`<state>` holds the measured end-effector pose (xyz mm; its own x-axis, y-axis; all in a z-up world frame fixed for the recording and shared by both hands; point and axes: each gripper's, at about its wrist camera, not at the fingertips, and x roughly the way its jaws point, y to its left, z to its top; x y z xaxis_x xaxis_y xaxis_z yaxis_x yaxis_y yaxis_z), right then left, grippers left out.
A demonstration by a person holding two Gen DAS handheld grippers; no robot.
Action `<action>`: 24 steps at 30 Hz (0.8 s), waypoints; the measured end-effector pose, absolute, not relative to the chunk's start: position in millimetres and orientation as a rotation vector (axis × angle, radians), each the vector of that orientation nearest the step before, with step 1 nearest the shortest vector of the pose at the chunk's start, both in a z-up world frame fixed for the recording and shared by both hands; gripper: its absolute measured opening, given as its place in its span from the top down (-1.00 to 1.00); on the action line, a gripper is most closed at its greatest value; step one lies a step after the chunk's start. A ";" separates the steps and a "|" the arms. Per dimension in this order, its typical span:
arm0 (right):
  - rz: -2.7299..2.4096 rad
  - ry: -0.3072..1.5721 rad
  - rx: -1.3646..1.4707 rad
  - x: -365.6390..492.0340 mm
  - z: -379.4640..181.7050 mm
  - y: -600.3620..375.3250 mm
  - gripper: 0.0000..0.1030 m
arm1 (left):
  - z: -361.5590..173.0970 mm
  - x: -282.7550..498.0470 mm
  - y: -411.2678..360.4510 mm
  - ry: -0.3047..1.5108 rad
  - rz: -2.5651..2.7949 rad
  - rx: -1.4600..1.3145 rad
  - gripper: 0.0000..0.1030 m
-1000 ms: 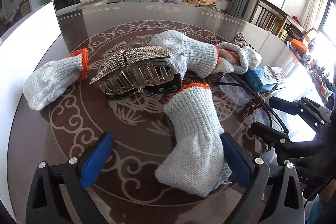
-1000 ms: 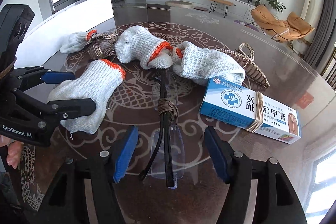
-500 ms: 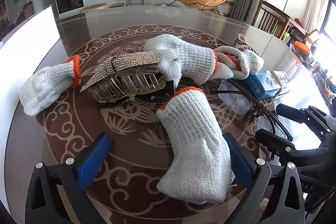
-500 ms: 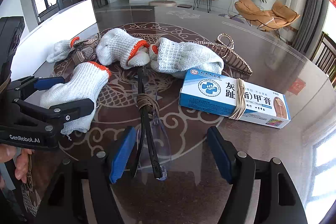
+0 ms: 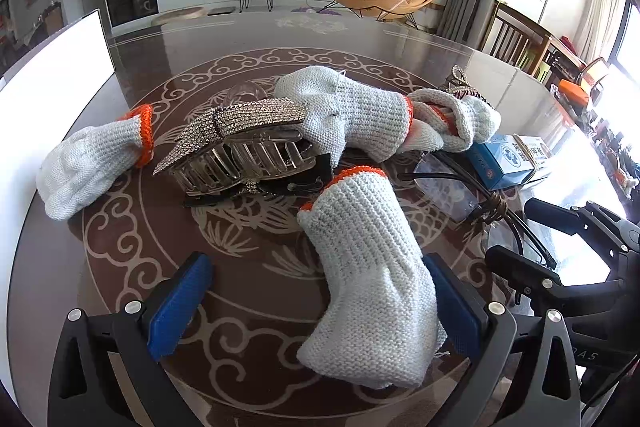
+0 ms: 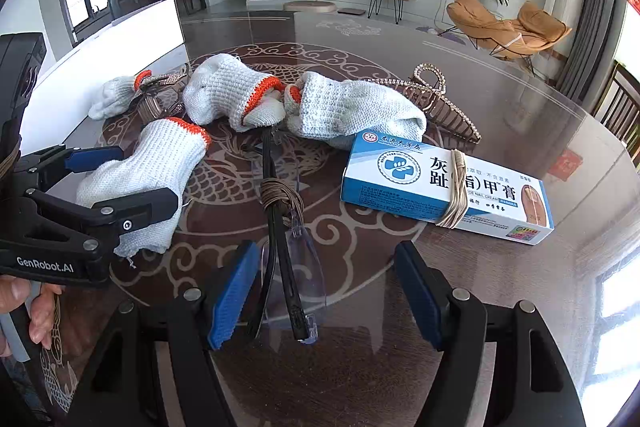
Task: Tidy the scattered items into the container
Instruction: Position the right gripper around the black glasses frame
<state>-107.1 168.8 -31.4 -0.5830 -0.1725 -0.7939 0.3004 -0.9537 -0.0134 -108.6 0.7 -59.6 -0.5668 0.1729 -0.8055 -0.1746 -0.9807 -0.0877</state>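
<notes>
Scattered items on a patterned round table, listed outward from the nearest glove.

Left gripper: jaws wide, released, straddling the nearest glove, the right pad just beside it. Right gripper: jaws spread, unclenched, with the tips of the folded glasses between them, lying just right of that glove. Beyond the glove: a rhinestone hair claw, with a second glove to its left and two more gloves to its right. Further right: a blue-and-white ointment box bound with a rubber band, and behind it a second hair claw. Far left: a white container at the table edge.
</notes>
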 end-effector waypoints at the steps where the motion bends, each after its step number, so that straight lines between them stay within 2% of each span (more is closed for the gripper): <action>1: -2.571 0.212 1.266 -107.0 -31.3 168.8 -0.38 | -59.1 -108.1 1.4 0.002 2.621 -1.346 -1.00; 24: -2.571 0.212 1.266 -106.8 -31.1 169.4 -0.39 | -59.6 -108.1 2.6 -0.003 2.627 -1.347 -1.00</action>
